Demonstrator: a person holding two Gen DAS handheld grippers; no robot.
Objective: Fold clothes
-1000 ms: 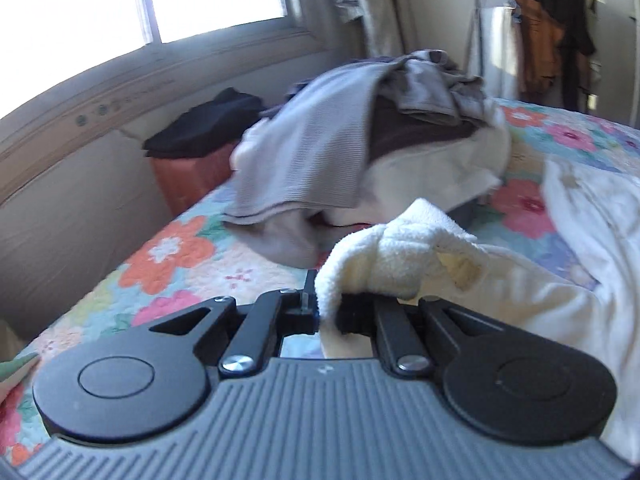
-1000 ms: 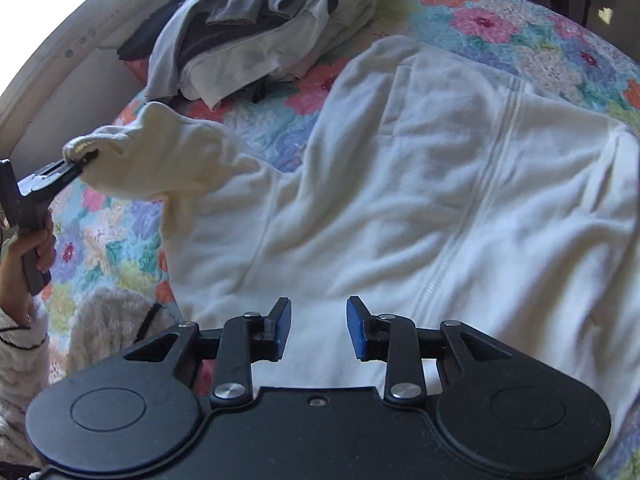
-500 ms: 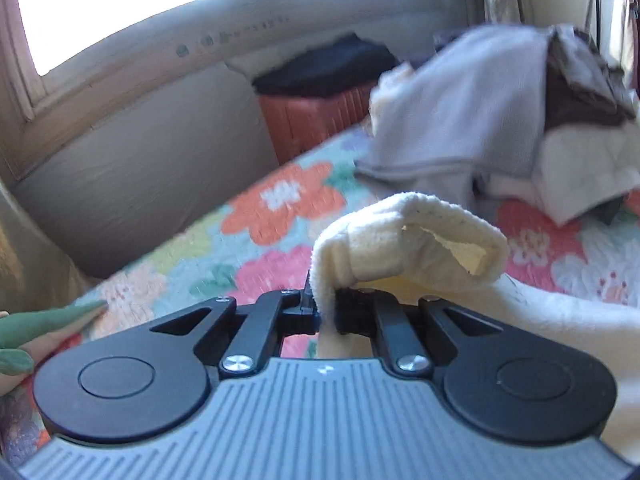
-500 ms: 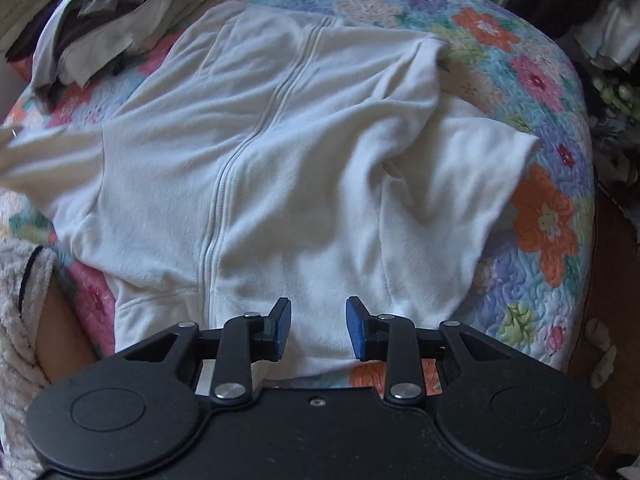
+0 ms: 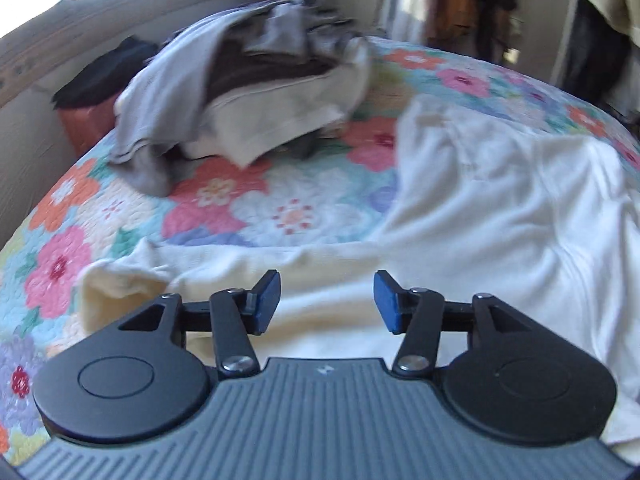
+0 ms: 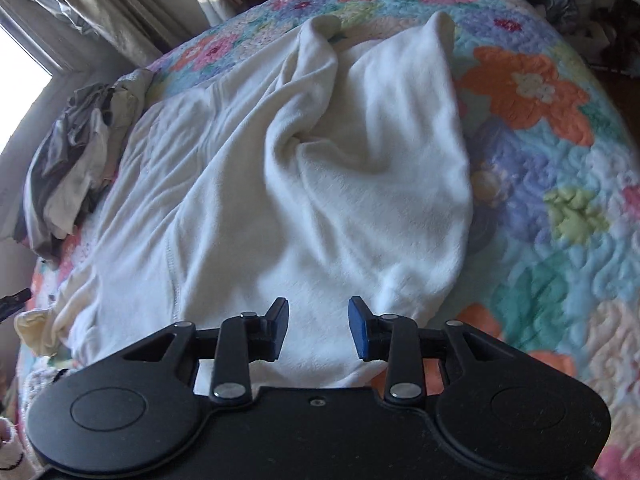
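spreading step, by the look of it: cream sweatshirt (image 6: pixel 304 184) flat on the floral bed (image 6: pixel 560 184), pile of clothes (image 5: pixel 248 92) at 10 o'clock, left tongs (image 5: pixel 326 300) and right tongs (image 6: pixel 318 328) both opening, empty, above the near hem; next, likely pinching the rumpled sleeve (image 6: pixel 400 128) at 12 o'clock.

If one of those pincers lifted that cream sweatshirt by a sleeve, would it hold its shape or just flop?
Probably flop: the cream sweatshirt lies in soft rumples and folds over the floral quilt. Its fleecy surface suggests it would not slip easily from the pads. It looks thick, so likely somewhat heavy and draggy when lifted by one corner.
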